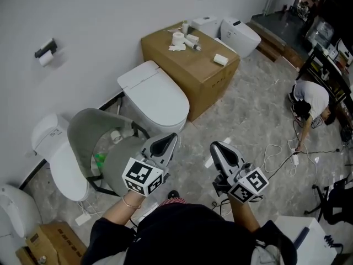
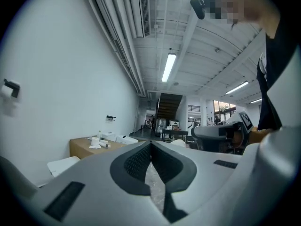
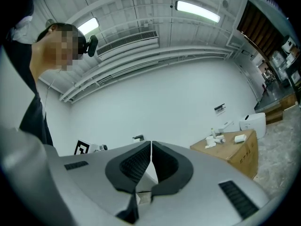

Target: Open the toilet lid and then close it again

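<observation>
While the person holds both claws above the marbled floor (image 1: 248, 120), the head view shows four white toilets. The central toilet (image 1: 154, 98) stands against the wall with its lid (image 1: 157, 93) down. It sits between a grey container (image 1: 96, 134) and a large cardboard box (image 1: 193, 65). A second toilet (image 1: 55, 159) stands left of the container, and a third (image 1: 12, 211) is cut off at the lower-left corner. A fourth (image 1: 241, 36) lies beyond the box.

There are two cardboard boxes. The large one carries a paper roll (image 1: 177, 37) and a few small white items. The small box (image 1: 47, 242) sits at the lower left. One paper holder (image 1: 45, 51) is fixed to the wall. One other person (image 1: 311, 101) crouches at the right among loose cables (image 1: 281, 153).

There are two claws. The left claw (image 1: 167, 142) has its jaws pressed together with nothing between them. It hangs just short of the central toilet and touches nothing. The left gripper view (image 2: 151, 147) shows only floor through the slit below the tips. The right claw (image 1: 219, 148) is likewise fully closed and empty. It is held beside the left one and points toward the box. The right gripper view (image 3: 151, 147) shows its pads meeting along one line.
</observation>
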The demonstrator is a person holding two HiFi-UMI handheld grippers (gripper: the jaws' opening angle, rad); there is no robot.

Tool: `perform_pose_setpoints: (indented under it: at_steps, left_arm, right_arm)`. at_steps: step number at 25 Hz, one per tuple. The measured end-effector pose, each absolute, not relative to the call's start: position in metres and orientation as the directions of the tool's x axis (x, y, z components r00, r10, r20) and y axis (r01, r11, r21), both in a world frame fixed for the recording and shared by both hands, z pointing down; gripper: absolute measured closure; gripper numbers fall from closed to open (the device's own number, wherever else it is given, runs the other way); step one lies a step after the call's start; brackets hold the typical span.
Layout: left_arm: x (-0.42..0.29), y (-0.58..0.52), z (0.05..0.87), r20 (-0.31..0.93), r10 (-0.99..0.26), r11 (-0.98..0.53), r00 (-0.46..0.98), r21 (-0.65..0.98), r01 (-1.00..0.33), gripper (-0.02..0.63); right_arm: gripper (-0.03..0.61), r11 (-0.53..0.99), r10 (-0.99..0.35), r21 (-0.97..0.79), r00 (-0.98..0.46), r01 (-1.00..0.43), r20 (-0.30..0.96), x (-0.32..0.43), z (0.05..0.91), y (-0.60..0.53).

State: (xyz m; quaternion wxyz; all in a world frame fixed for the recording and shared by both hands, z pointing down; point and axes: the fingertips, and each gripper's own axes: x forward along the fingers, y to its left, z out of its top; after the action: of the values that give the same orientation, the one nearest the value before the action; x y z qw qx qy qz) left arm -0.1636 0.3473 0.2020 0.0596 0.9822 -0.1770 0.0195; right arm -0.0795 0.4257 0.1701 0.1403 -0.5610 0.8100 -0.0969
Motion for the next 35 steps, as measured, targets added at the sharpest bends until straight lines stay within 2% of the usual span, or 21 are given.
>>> perform_pose_setpoints:
  at_steps: [13, 21, 35]
  left_arm:
    - [-0.181, 0.316, 0.205, 0.024, -0.396, -0.907, 0.918, 0.150, -0.394, 0.609]
    - [-0.188, 0.302, 0.210, 0.049, -0.451, -0.881, 0.891, 0.137, -0.453, 0.609]
    - [-0.120, 0.273, 0.200, 0.075, -0.522, -0.846, 0.850, 0.078, -0.527, 0.609]
  right_arm:
    - [0.555, 0.370, -0.928, -0.320, -0.362, -0.873, -0.086, -0.095, 0.169, 0.390]
    - [0.557, 0.411, -0.910, -0.333, -0.402, -0.849, -0.099, -0.095, 0.171, 0.370]
    - [0.555, 0.473, -0.879, -0.362, -0.455, -0.803, -0.141, -0.013, 0.178, 0.336]
